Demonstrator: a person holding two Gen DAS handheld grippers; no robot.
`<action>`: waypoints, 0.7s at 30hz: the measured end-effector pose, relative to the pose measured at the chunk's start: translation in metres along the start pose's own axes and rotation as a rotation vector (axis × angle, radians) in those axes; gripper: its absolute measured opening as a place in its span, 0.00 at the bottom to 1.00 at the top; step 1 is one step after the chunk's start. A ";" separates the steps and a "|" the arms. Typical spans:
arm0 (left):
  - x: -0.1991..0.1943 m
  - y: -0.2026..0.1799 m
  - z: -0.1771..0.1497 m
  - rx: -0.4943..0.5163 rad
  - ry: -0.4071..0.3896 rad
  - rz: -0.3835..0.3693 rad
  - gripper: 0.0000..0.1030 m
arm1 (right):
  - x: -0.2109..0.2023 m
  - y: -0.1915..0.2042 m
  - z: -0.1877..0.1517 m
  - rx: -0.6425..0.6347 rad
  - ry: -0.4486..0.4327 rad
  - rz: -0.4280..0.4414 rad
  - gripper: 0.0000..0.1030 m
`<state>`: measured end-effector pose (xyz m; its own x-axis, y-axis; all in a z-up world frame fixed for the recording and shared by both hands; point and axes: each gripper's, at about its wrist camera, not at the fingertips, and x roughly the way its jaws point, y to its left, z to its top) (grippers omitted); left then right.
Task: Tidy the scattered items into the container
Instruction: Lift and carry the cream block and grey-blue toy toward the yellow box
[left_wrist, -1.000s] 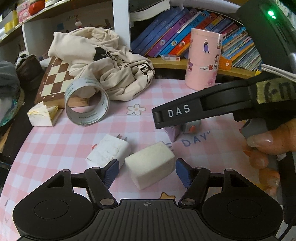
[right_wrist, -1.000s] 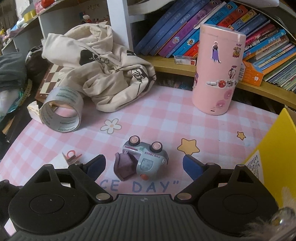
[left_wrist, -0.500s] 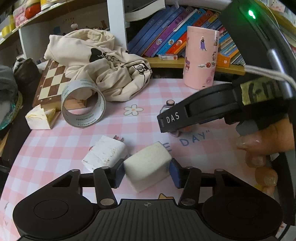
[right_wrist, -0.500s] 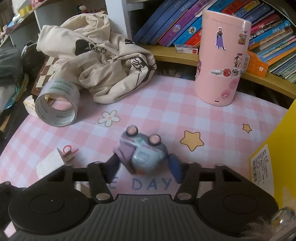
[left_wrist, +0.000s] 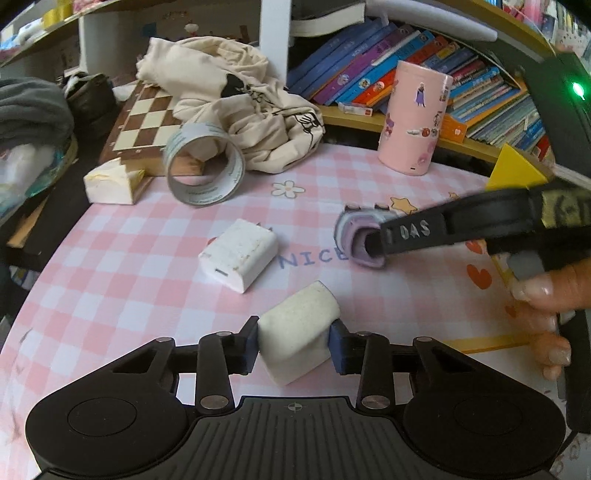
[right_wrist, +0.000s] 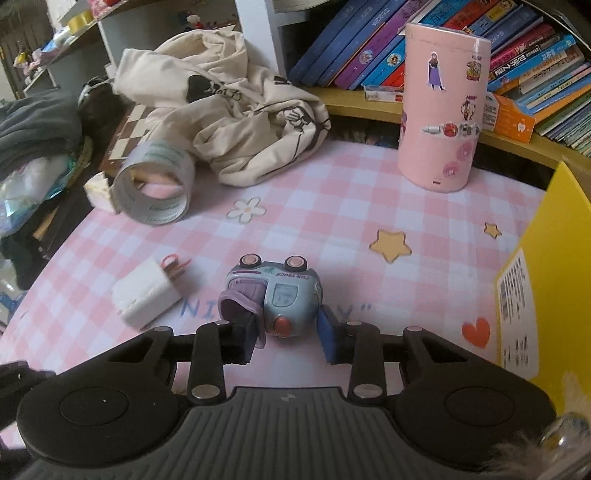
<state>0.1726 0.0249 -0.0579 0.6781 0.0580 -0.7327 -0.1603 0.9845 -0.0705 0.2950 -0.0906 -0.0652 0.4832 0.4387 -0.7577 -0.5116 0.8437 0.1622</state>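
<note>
Nearest, the left gripper (left_wrist: 293, 343) is closing, its pads pressed on both sides of a white block (left_wrist: 297, 334) above the pink checked table (left_wrist: 110, 258). Its long axis runs forward, away from the fingers. The right gripper (right_wrist: 286, 338) is closing on an upturned toy truck (right_wrist: 275, 297), wheels up, its length across the jaws. Both grips should be firm and centred before lifting. Farther right stands the yellow container (right_wrist: 546, 266); a white charger (left_wrist: 238, 254) still lies loose.
</note>
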 end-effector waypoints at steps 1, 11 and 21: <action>-0.003 0.001 -0.001 -0.006 -0.004 0.001 0.34 | -0.003 0.001 -0.003 -0.004 0.000 0.005 0.30; -0.030 0.009 -0.014 -0.053 -0.028 0.007 0.33 | -0.030 0.010 -0.029 -0.035 0.023 0.047 0.28; -0.065 0.018 -0.024 -0.101 -0.075 0.020 0.32 | -0.064 0.018 -0.054 -0.062 0.023 0.064 0.28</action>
<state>0.1082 0.0345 -0.0274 0.7255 0.0931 -0.6819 -0.2431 0.9616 -0.1273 0.2165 -0.1201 -0.0472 0.4322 0.4836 -0.7611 -0.5846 0.7929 0.1719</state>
